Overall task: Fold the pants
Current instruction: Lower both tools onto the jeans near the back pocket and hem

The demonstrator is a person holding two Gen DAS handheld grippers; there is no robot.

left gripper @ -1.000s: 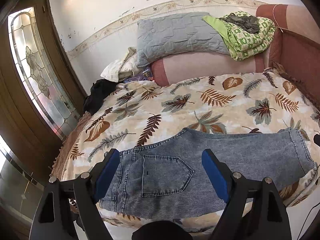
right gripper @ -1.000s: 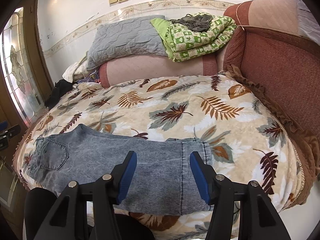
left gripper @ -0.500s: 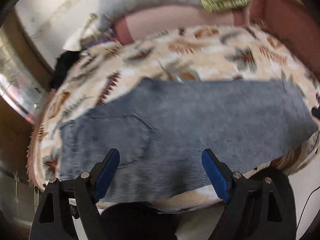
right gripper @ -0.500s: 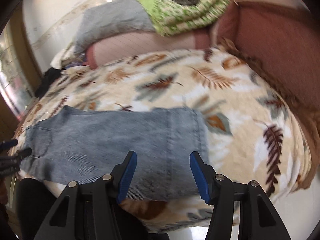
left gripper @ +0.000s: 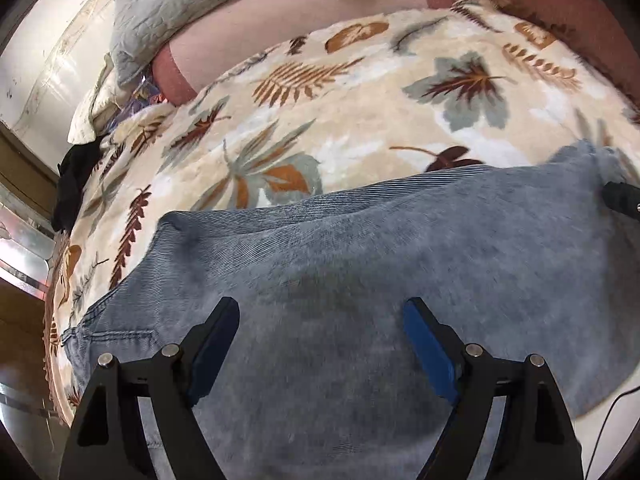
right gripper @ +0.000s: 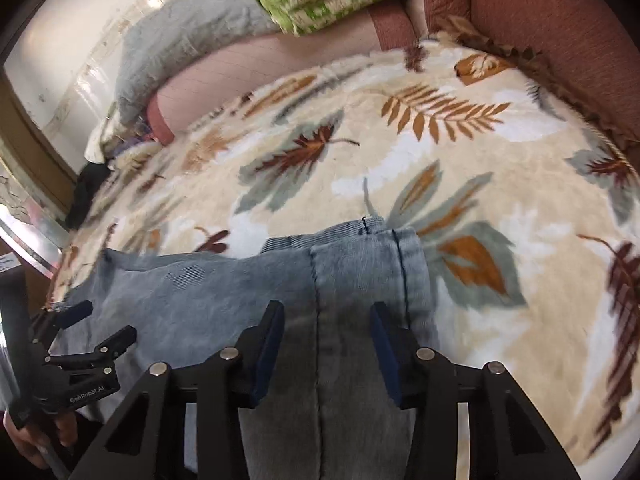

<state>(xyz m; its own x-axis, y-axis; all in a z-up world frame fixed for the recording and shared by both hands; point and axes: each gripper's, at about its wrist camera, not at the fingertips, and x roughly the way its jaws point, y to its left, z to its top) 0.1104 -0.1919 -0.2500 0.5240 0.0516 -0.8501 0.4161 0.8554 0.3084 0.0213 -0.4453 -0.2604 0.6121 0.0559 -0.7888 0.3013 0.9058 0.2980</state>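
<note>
Two hand-held grippers descend toward grey denim pants spread on a leaf-print blanket, about to take hold for a fold.

The pants (left gripper: 360,264) lie flat across the near edge of the blanket (left gripper: 360,92), waist at nine o'clock, leg hems at three. The left gripper (left gripper: 320,344) hangs released, jaws wide, over the seat. The right gripper (right gripper: 326,340), jaws just narrowing and gripping nothing, straddles a seam near the hems. Next, probably, each pinches the near edge.

Right tongs (right gripper: 326,322) closing over pants (right gripper: 224,300) hem (nothing pinched), leaf blanket (right gripper: 460,152) beneath.
</note>
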